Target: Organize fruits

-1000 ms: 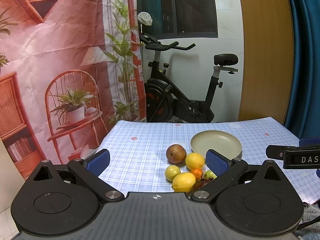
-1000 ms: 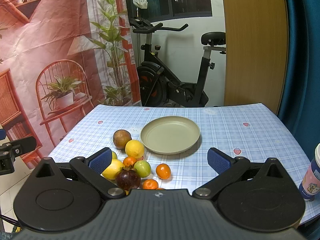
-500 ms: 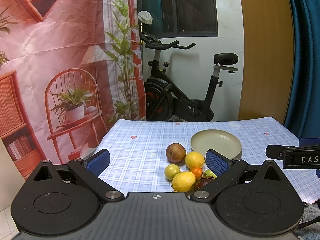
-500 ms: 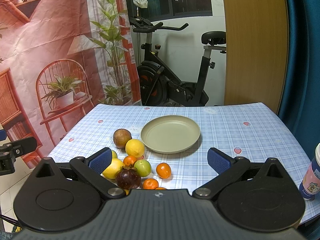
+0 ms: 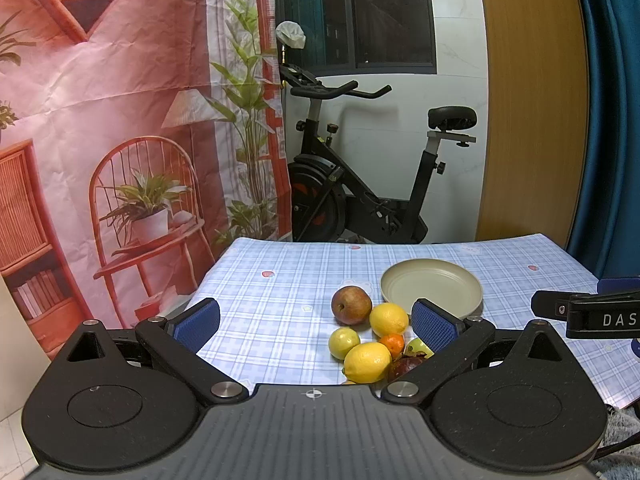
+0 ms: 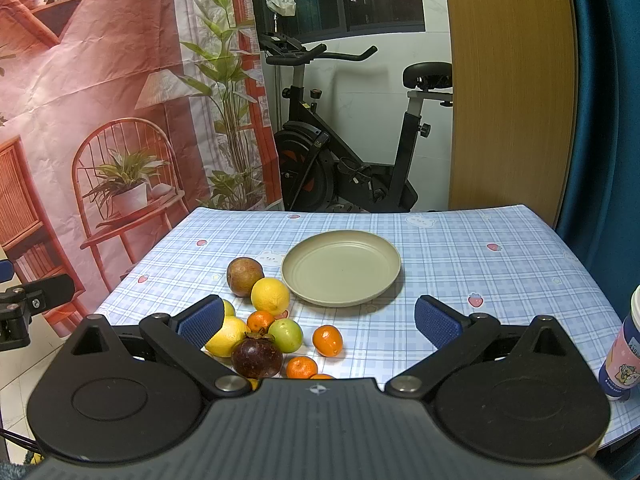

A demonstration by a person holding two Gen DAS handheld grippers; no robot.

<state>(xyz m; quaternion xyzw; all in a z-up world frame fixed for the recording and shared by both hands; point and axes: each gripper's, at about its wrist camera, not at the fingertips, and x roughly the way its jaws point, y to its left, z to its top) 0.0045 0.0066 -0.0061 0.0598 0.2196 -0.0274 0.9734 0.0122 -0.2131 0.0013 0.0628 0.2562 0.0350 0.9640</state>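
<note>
Blue plaid tablecloth [image 6: 460, 264], glossy. Right gripper [image 6: 318, 316]: spread wide, holding nothing; nearest, dark round mangosteen [image 6: 256, 357] by its left pad, then green fruit [image 6: 286, 335], yellow lemon [image 6: 270, 295], smooth beige plate [image 6: 340, 267] bare. Left gripper [image 5: 316, 322]: likewise agape, empty, lemons [image 5: 367, 361] between pads. Nothing shifted since earlier frames.

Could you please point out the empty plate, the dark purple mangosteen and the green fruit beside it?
plate [image 6: 394, 270], right wrist view, right rim.
mangosteen [image 6: 256, 358], right wrist view, front skin.
green fruit [image 6: 287, 334], right wrist view, centre.
</note>
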